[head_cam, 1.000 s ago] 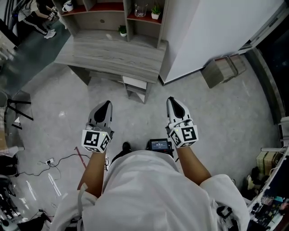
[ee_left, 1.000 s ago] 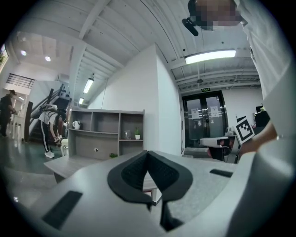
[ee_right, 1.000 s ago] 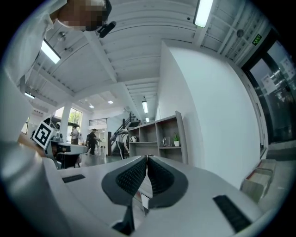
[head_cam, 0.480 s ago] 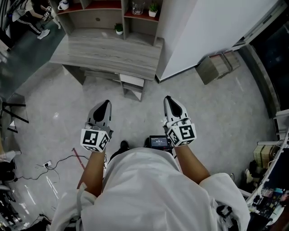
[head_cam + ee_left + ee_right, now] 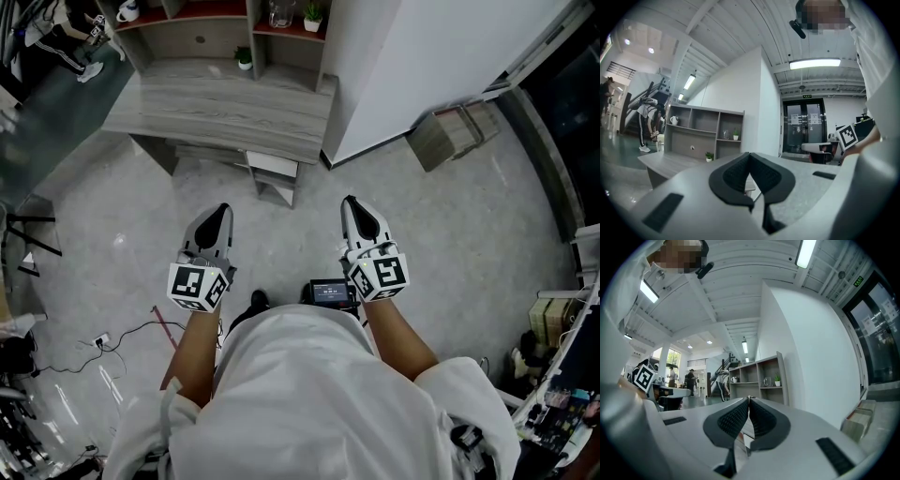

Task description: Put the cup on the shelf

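Top edge of my head view crops the shelf [image 5: 187,39]; the white vessel [image 5: 128,11] upper left is too small to identify.

place: open-plan office or lab hall | 11 o'clock: grey wood desk [image 5: 234,108] with cubby shelf unit [image 5: 202,37] | 1 o'clock: white partition wall [image 5: 431,56] | floor: polished concrete [image 5: 450,244], loose cables [image 5: 131,333] at 8 o'clock | overhead: strip light [image 5: 814,63] | beyond: glass double doors [image 5: 806,129]

Head view looks down; both gripper views face the far shelf [image 5: 693,136].
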`<state>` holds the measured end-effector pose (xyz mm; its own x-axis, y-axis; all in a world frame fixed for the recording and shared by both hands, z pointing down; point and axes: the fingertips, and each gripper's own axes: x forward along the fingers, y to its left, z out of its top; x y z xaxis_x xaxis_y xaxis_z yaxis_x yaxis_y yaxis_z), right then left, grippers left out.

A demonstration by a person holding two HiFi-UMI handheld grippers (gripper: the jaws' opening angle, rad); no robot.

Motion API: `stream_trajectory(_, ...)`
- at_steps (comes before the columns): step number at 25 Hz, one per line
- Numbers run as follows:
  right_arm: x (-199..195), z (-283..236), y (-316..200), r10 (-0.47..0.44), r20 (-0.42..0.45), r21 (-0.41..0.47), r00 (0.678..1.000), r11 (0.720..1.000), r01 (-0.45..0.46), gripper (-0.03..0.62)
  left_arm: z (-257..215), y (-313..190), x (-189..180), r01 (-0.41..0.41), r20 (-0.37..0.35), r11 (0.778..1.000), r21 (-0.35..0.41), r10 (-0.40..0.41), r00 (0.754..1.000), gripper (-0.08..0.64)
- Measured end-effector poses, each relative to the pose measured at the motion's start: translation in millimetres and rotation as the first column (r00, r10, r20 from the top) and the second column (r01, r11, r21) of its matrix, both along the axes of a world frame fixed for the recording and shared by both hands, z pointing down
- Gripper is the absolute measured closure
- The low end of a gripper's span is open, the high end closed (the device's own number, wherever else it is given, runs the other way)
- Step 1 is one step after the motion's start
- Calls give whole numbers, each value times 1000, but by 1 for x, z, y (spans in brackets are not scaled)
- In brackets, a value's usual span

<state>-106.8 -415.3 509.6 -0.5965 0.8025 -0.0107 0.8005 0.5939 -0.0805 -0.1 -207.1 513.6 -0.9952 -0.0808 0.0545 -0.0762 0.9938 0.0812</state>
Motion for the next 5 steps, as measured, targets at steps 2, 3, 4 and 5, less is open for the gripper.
stream_trajectory(2,-2,0,-2,-3,0,-1,1000,1000,3,558,0,-2,-1,5,-2,1000,1,-5,1000,552)
stream_trajectory(3,-3,0,-4,-5,1,-2,1000,1000,5,558,0,-3,-1,7,-3,1000,1,-7,1000,552)
stream_trajectory(4,-4,0,-5,-6,2,-2,1000,1000,6,558,1,-5,-1,9,-3,1000,1,-9,1000,552)
stream_trajectory(5,-5,0,-7,-7,2,-3,1000,1000,7,558,1,-6,-1,11,-3,1000,2,-11,1000,552)
